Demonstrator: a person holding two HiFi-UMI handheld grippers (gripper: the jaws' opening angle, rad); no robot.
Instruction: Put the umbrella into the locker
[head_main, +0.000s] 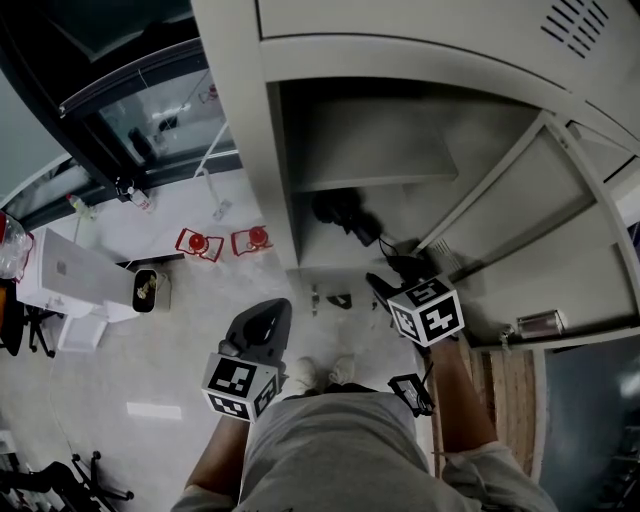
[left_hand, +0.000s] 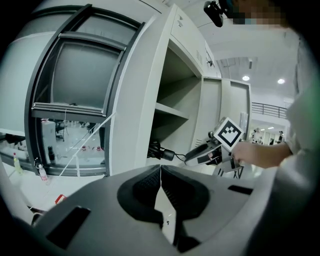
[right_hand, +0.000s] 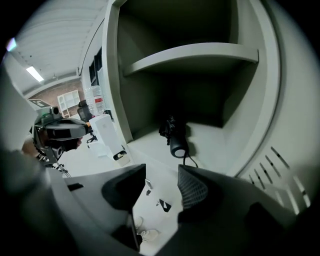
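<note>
A folded black umbrella (head_main: 343, 214) lies on the floor of the open grey locker (head_main: 275, 190), its strap trailing toward the front edge. In the right gripper view the umbrella (right_hand: 176, 138) rests just beyond my right gripper (right_hand: 162, 182), whose jaws stand open with nothing between them. From the head view my right gripper (head_main: 385, 283) hangs at the locker's front edge, a little short of the umbrella. My left gripper (head_main: 262, 322) stays lower left, outside the locker, shut and empty; its pads meet in the left gripper view (left_hand: 161, 172), where the umbrella (left_hand: 158, 151) shows too.
A shelf (head_main: 372, 168) crosses the locker above the umbrella. The locker door (head_main: 545, 205) swings open to the right. A white box (head_main: 68, 278) and two red items (head_main: 200, 243) sit on the floor at left. The person's shoes (head_main: 318, 372) are below the locker front.
</note>
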